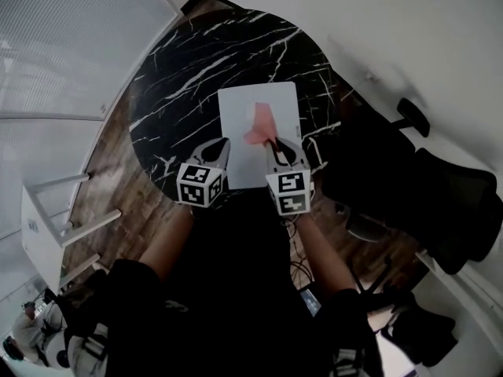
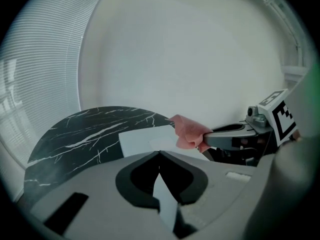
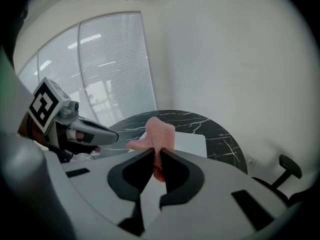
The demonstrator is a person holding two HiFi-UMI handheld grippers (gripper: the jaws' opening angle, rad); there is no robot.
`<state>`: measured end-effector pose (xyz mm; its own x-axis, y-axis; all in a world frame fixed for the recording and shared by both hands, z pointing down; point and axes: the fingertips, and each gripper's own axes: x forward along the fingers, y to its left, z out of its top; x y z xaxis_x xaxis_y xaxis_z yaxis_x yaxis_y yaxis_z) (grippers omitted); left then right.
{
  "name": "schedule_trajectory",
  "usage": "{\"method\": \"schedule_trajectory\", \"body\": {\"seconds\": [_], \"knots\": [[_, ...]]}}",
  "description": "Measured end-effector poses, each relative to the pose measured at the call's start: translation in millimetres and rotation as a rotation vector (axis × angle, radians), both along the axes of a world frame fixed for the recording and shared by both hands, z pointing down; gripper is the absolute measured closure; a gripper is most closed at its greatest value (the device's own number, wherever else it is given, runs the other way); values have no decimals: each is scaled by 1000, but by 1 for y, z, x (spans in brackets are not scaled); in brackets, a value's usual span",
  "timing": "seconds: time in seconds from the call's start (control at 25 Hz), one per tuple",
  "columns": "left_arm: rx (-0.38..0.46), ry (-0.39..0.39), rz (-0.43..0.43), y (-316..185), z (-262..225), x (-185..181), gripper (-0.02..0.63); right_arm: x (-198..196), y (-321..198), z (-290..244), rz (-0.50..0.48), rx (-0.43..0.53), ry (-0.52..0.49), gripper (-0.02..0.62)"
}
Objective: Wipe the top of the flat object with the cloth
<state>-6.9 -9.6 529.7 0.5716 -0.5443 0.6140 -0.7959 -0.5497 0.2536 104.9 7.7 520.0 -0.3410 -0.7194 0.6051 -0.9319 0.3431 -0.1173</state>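
flat object, a white rectangular sheet, lies on the round black table with white veins, toward the person's side of the top, its long sides running away from the person. the table stands on a wooden floor. a black office chair is off the table's right side, apart from it, and a white rack stands well apart on the left. the left gripper is at the sheet's near left part, its tips over the sheet's left edge. its jaws are drawn together at the tips with nothing seen between them, and a pale sliver of the sheet shows through the gap behind the tips. the right gripper is at the sheet's near right part, just beside the left one, and its jaws are closed down on a pink cloth. the cloth bunches out past the jaw tips and hangs over the sheet's right half. whether its lower folds touch the sheet cannot be told.
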Motion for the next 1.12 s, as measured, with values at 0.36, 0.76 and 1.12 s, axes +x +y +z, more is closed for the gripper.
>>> {"method": "schedule_trajectory", "body": {"seconds": [0.36, 0.76, 1.12], "knots": [[0, 45, -59, -27, -4, -49, 607, -66, -36, -7, -102, -6, 40, 571], [-77, 57, -58, -37, 27, -78, 607, -115, -50, 34, -154, -130, 57, 571], [-145, 65, -24, -36, 54, -94, 607, -126, -50, 72, -130, -237, 100, 571]]}}
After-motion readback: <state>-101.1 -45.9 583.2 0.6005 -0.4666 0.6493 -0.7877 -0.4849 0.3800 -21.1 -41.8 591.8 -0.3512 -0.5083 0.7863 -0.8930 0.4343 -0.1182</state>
